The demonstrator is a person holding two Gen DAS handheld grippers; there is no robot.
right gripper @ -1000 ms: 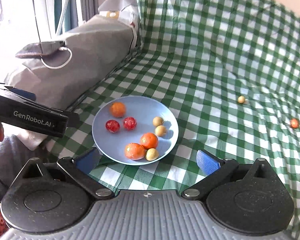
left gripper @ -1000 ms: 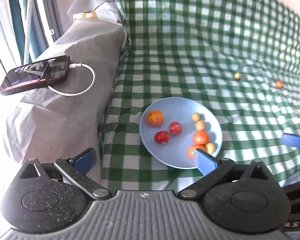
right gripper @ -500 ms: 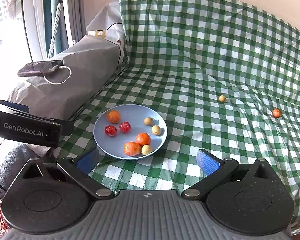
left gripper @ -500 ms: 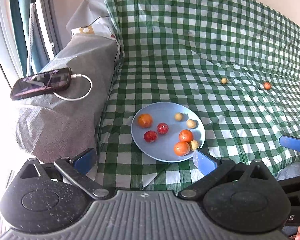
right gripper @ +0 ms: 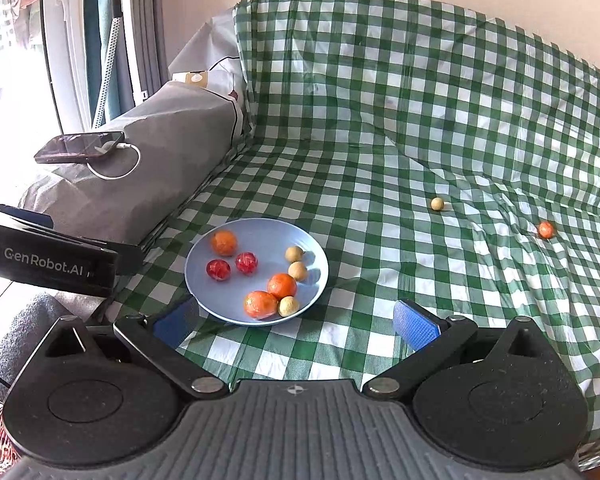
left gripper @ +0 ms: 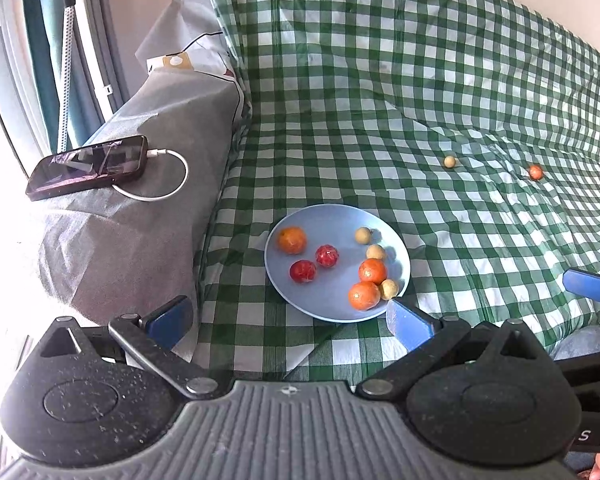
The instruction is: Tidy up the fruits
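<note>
both the left gripper (left gripper: 288, 318) and right gripper (right gripper: 296, 320) hang spread and empty near the blue plate (right gripper: 314, 280) of fruit, while beyond it a light, roll-prone orange fruit (right gripper: 545, 229) and smaller pale fruit (right gripper: 437, 203) want gentle pinches across their middles.

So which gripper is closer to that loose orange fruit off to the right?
Right. The right gripper sits on the loose orange fruit's side of the blue plate; the left gripper is on the plate's other side.
</note>
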